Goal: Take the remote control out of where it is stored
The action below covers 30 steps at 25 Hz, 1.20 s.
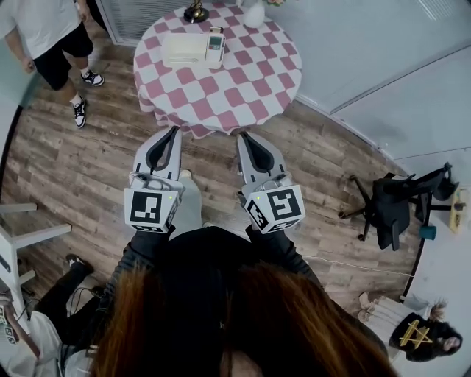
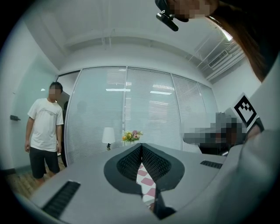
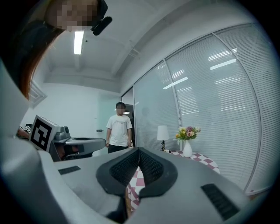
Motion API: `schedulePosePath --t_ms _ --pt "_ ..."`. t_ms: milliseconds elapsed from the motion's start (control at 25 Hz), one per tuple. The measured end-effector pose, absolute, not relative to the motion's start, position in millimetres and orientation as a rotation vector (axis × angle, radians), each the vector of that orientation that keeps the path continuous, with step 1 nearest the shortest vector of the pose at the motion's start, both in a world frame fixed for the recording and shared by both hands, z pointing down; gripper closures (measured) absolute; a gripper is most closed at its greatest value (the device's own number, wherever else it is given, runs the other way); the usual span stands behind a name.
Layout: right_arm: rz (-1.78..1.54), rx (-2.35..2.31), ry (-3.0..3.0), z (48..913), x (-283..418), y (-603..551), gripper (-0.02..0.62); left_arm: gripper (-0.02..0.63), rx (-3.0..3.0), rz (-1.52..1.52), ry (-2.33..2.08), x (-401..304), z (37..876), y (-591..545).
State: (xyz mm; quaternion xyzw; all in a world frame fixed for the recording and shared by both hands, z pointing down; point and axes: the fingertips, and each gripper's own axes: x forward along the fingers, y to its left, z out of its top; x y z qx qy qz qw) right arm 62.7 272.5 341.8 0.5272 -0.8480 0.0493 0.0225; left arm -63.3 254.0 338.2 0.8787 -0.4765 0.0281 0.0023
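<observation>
Nearest the camera, at the lower edge of the head view, is the operator's hair and dark sleeves. Just above, at frame centre, the left gripper [image 1: 175, 132] and right gripper [image 1: 243, 137] are held side by side and apart, both pointing up-frame toward the table. In each gripper view the jaws are pressed together at the tips with nothing between them. Only a sliver of checked cloth shows through the gap behind the tips.

A strip of bare wooden floor [image 1: 96, 169] separates the grippers from the round table [image 1: 221, 96], which carries a pink-and-white checked cloth.

The remote control [image 1: 215, 46] is at the upper centre of the frame, on the far half of the table. It is white and oblong, with a small greyish display near its upper end. It sits against the right end of a flat white box [image 1: 184, 48]. Whether it rests in a compartment of that box cannot be made out. Nothing lies across it.

Beyond it, at the table's far edge, stand a lamp [image 1: 196, 10] and a white vase [image 1: 254, 13].

A standing person [image 1: 51, 37] in a white shirt and black shorts is at upper left. A black office chair [image 1: 390, 205] is at mid right.
</observation>
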Motion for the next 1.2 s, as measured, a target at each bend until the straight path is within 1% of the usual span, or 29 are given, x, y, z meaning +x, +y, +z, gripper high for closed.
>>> schedulePosePath --t_ms 480,1200 --pt "0.161 1.707 -2.578 335 44 159 0.581 0.597 2.798 0.083 -1.412 -76 329 130" --pt "0.169 1.74 -2.542 336 7 41 0.58 0.597 2.803 0.09 -1.371 -116 334 10"
